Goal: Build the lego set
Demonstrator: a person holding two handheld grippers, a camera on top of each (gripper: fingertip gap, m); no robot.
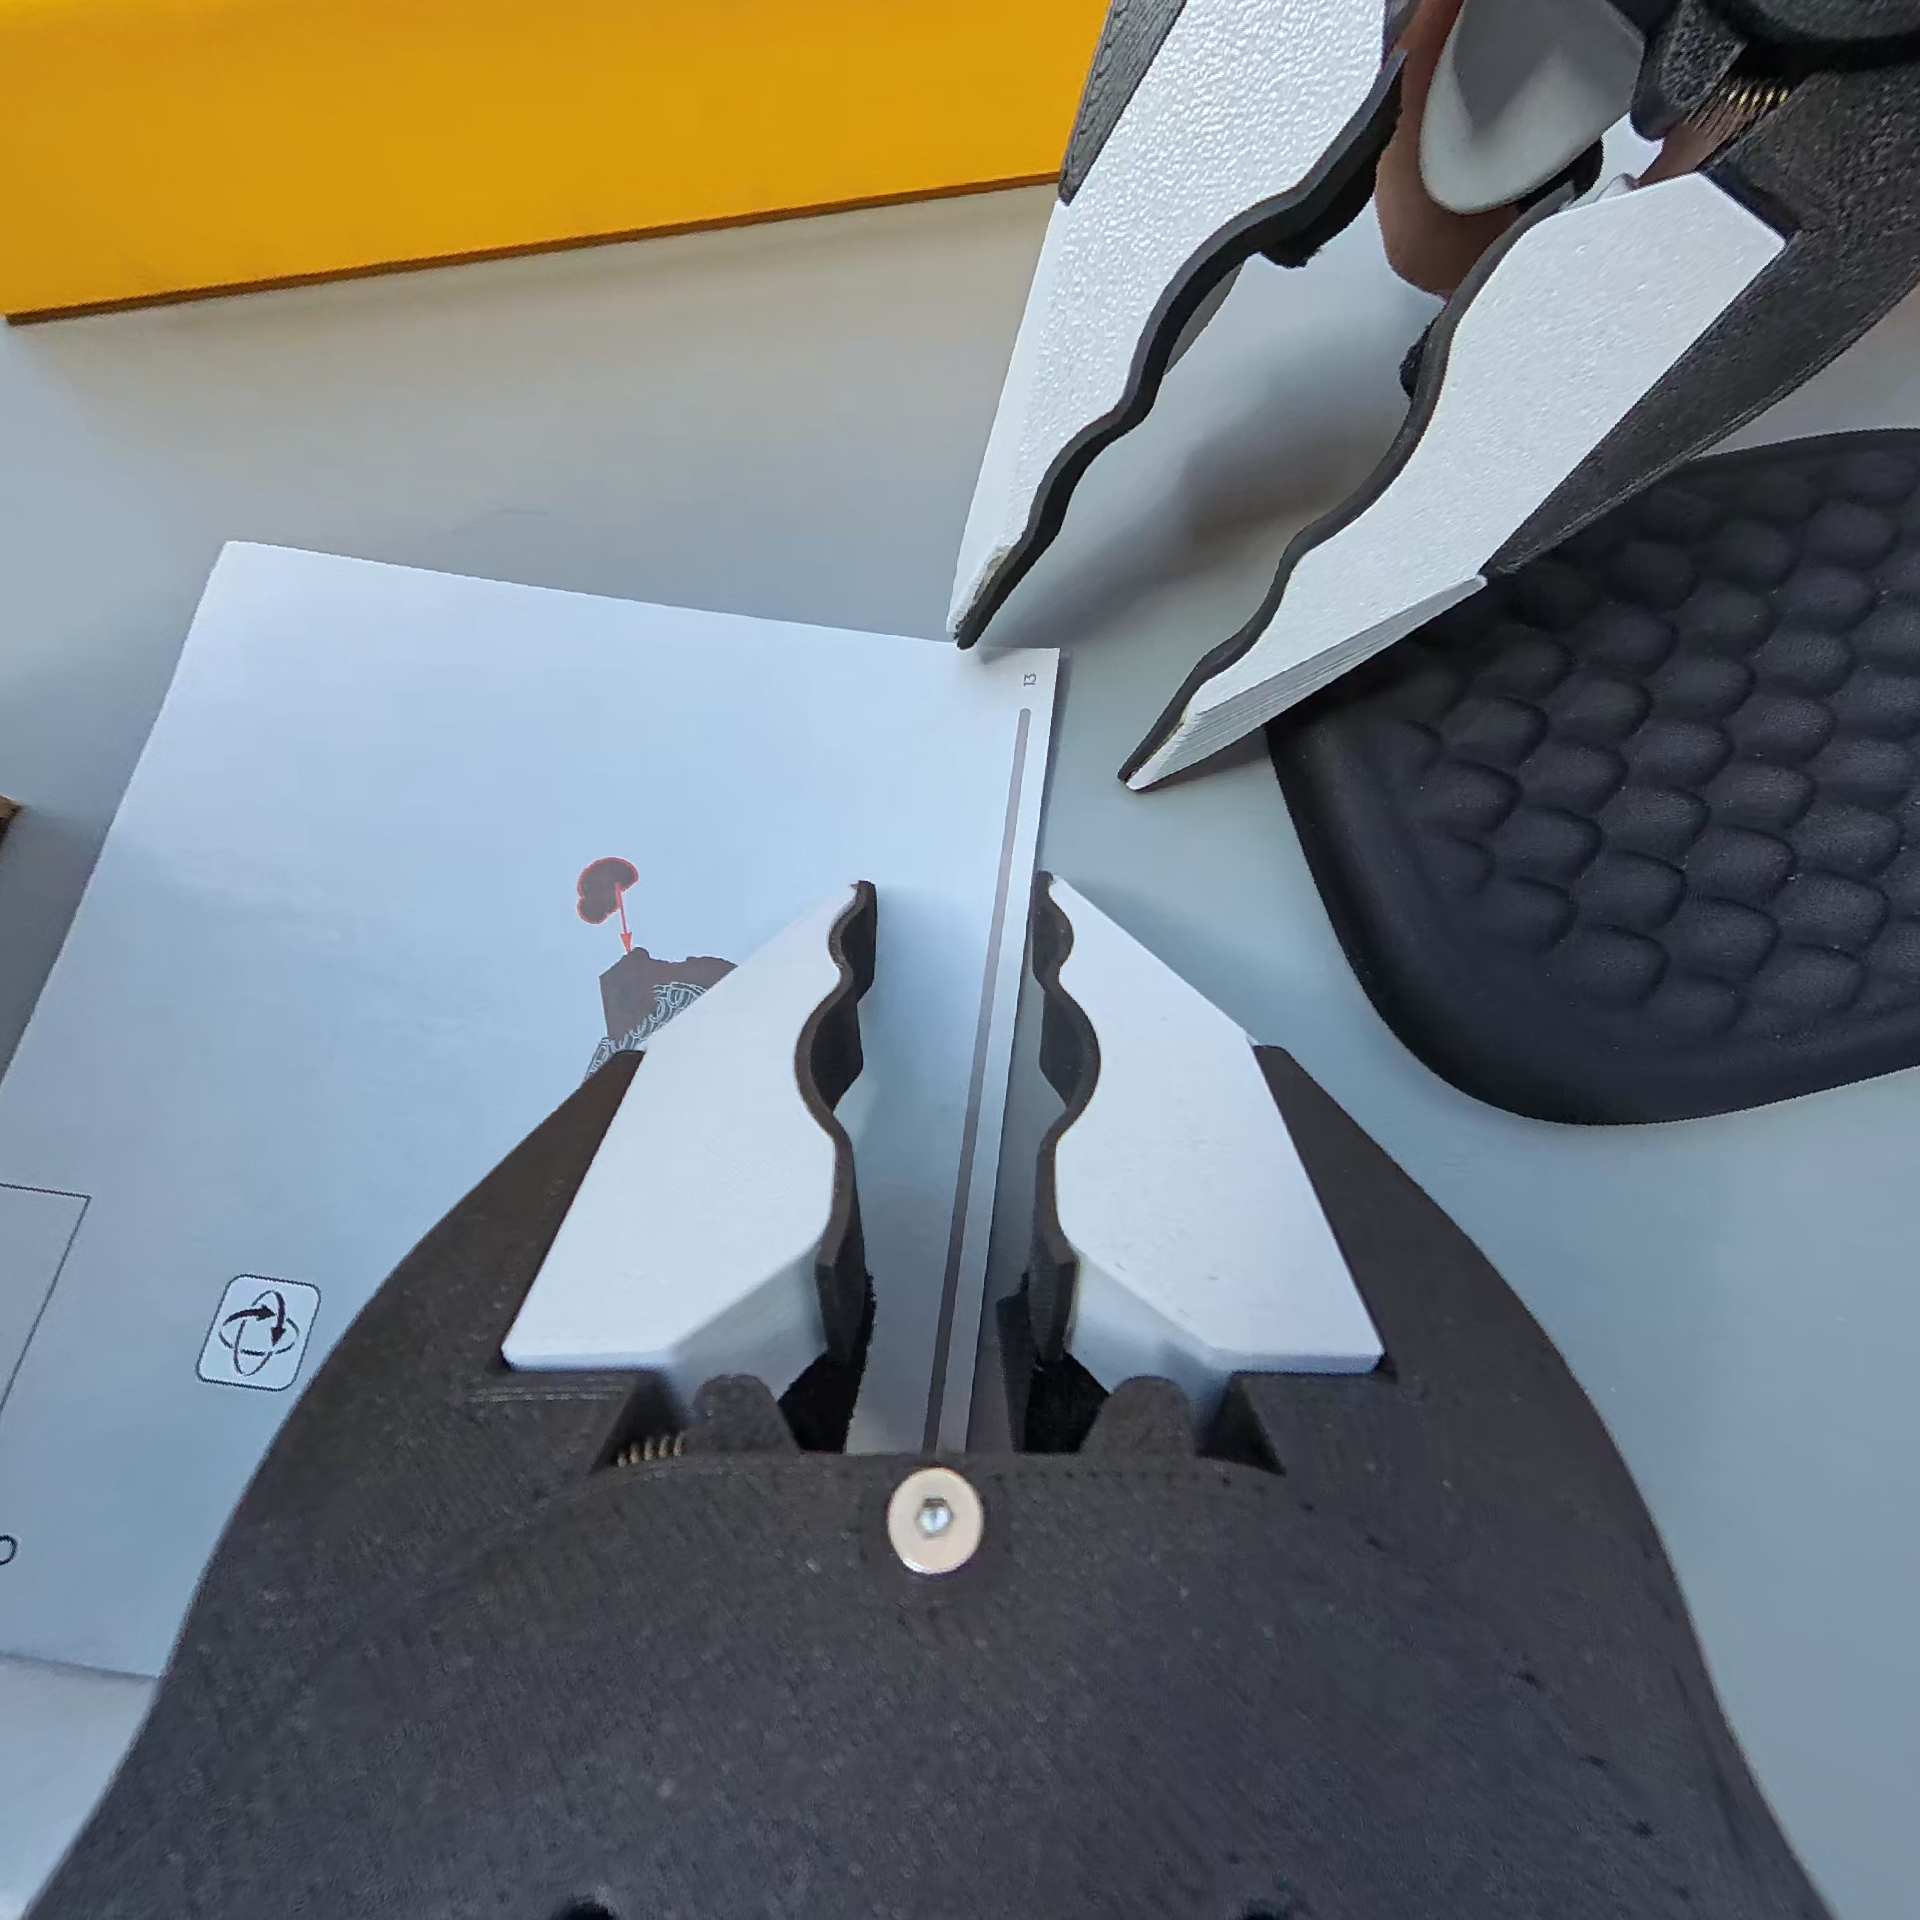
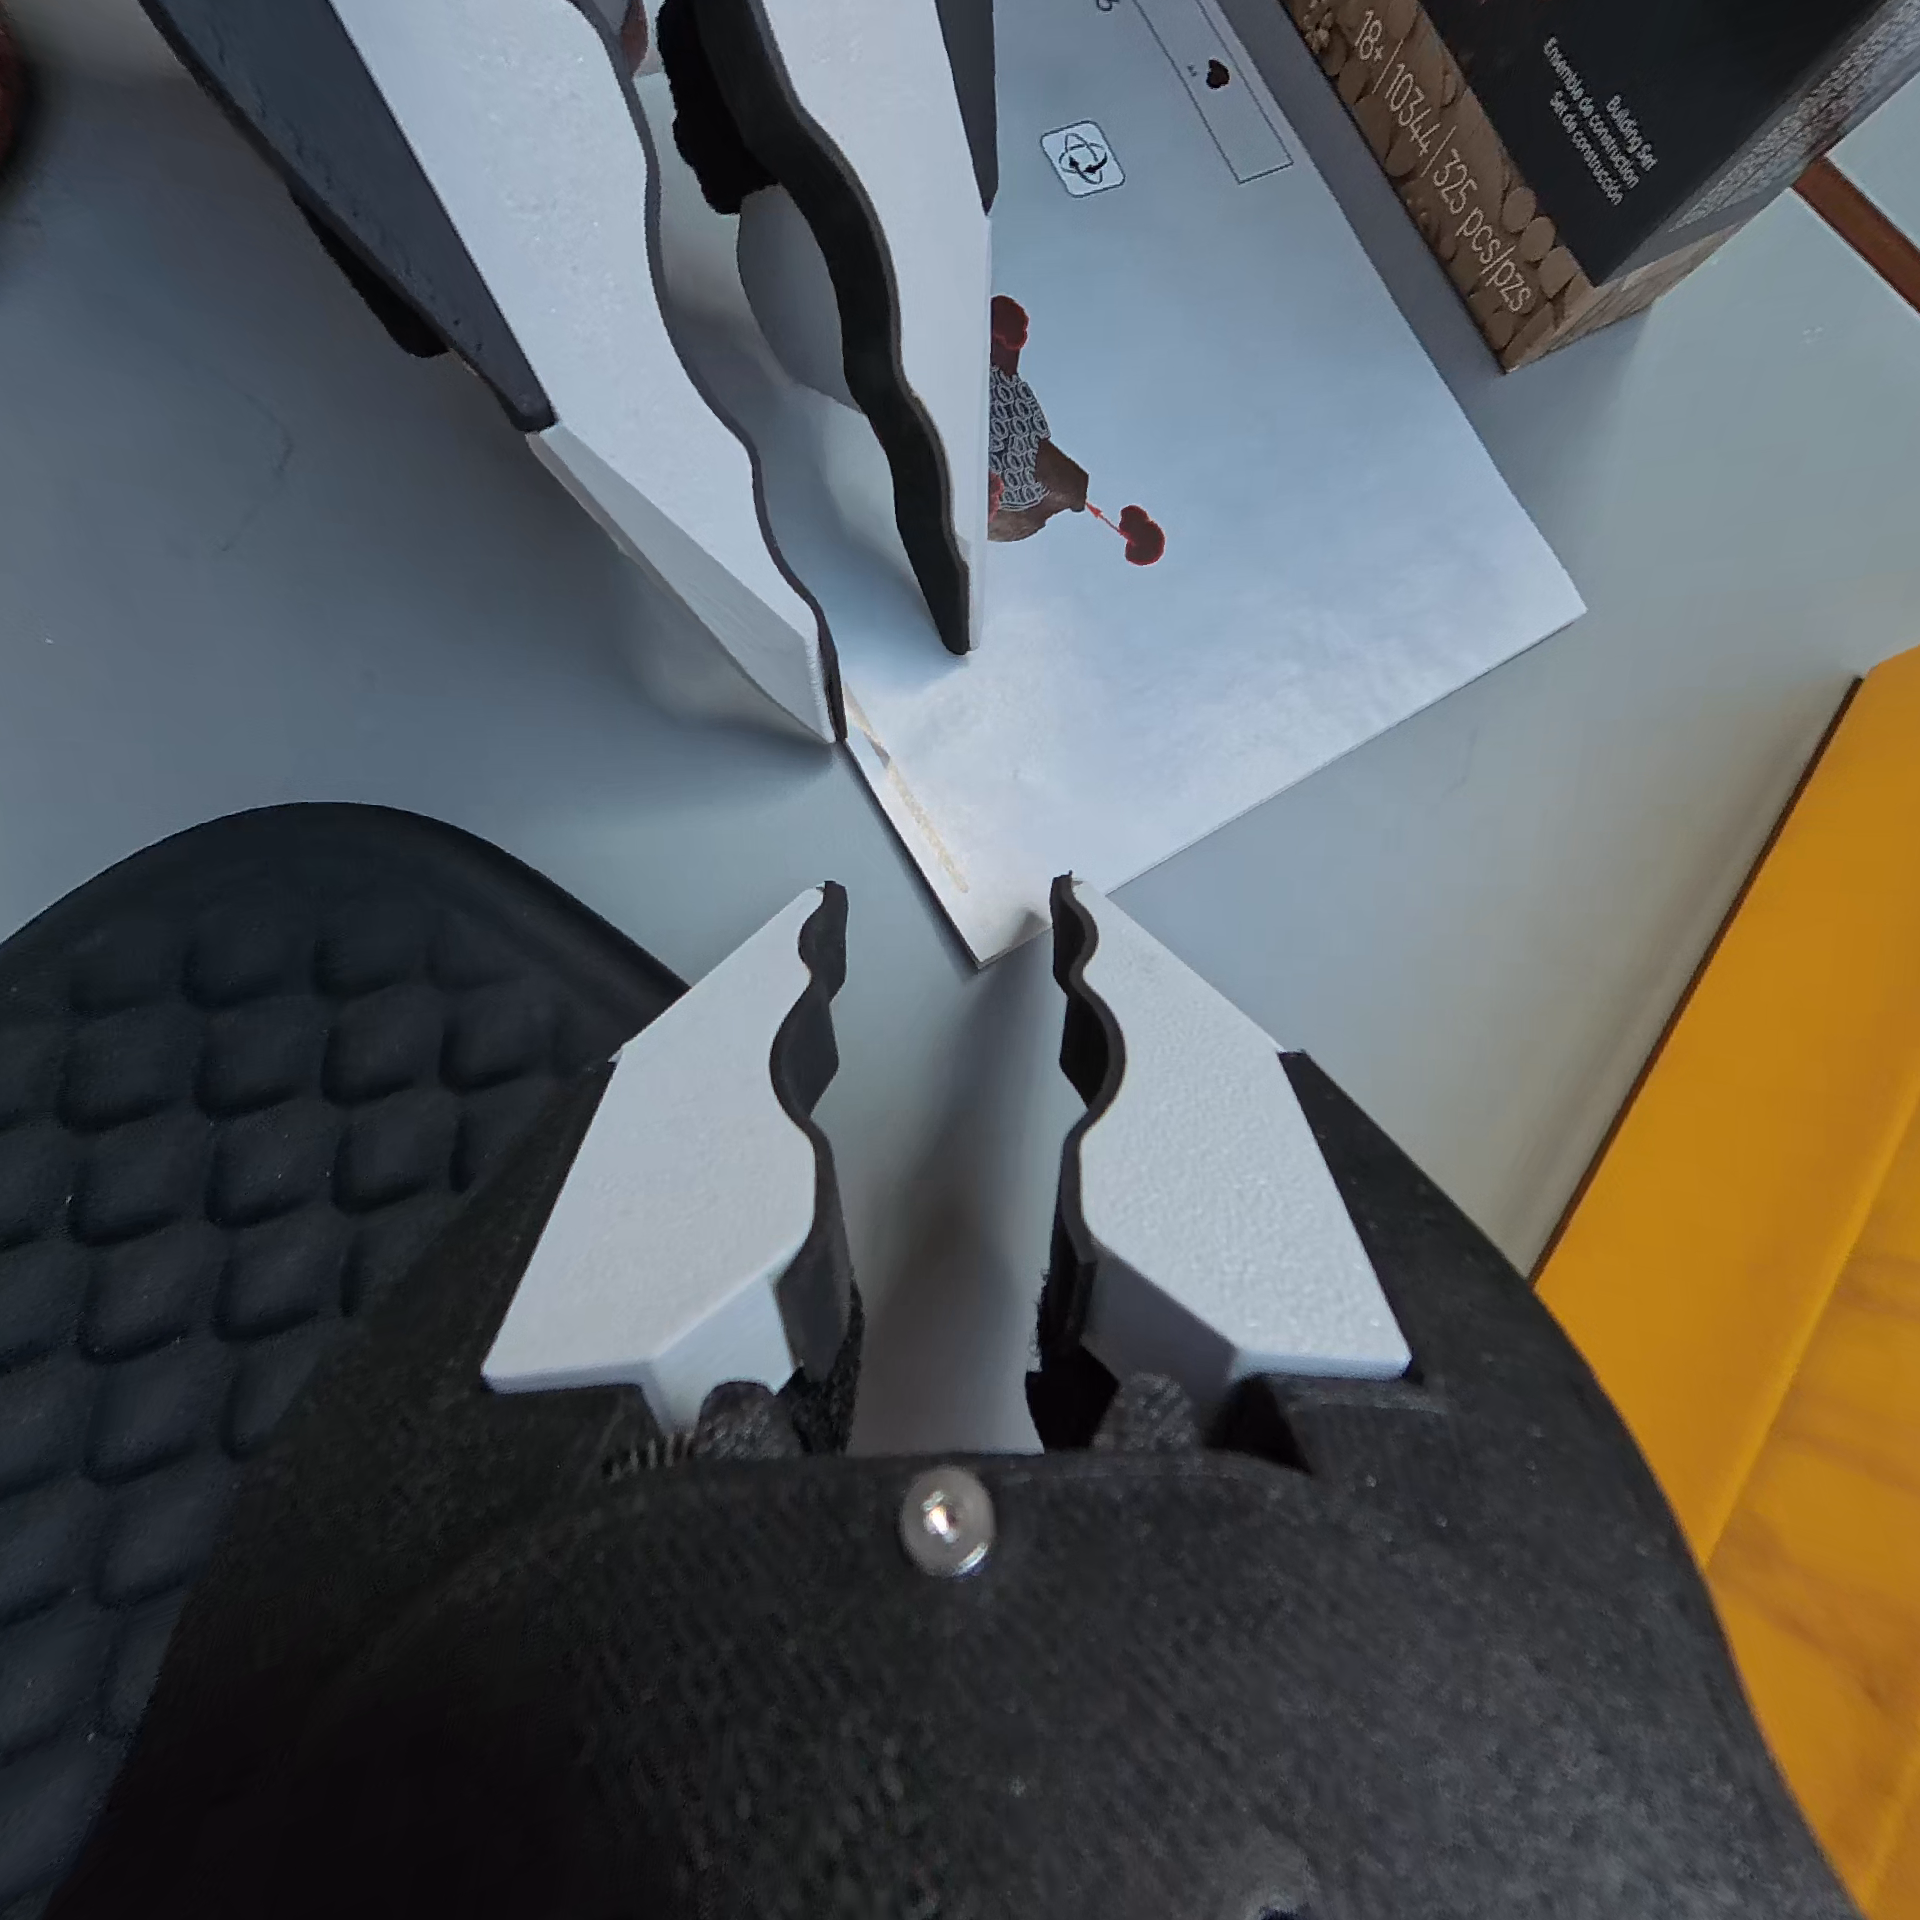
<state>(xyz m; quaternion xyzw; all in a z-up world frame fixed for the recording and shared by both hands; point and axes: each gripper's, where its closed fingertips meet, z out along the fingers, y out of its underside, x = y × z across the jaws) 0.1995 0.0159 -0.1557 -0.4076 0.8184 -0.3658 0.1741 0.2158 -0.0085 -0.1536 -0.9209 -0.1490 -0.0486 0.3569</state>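
The open instruction booklet [image 1: 520, 810] lies flat on the grey table and shows a drawing of a dark model with a red piece and an arrow. My left gripper [image 1: 954, 891] is open and empty, its fingers straddling the booklet's right edge. My right gripper [image 2: 945, 888] is open and empty, its tips close to the booklet's corner [image 2: 987, 935]. Each gripper shows in the other's view: the right gripper [image 1: 1049, 707] at the upper right, the left gripper [image 2: 894, 686] at the top, one tip over the booklet [image 2: 1195, 675]. No loose bricks are in view.
A black padded mat [image 1: 1662, 810] lies right of the booklet and also shows in the right wrist view [image 2: 208, 1195]. The dark set box [image 2: 1538, 177] stands beyond the booklet. A yellow surface [image 1: 520, 135] borders the table, seen too in the right wrist view [image 2: 1766, 1195]. Less than 4 cm separates the two grippers' tips.
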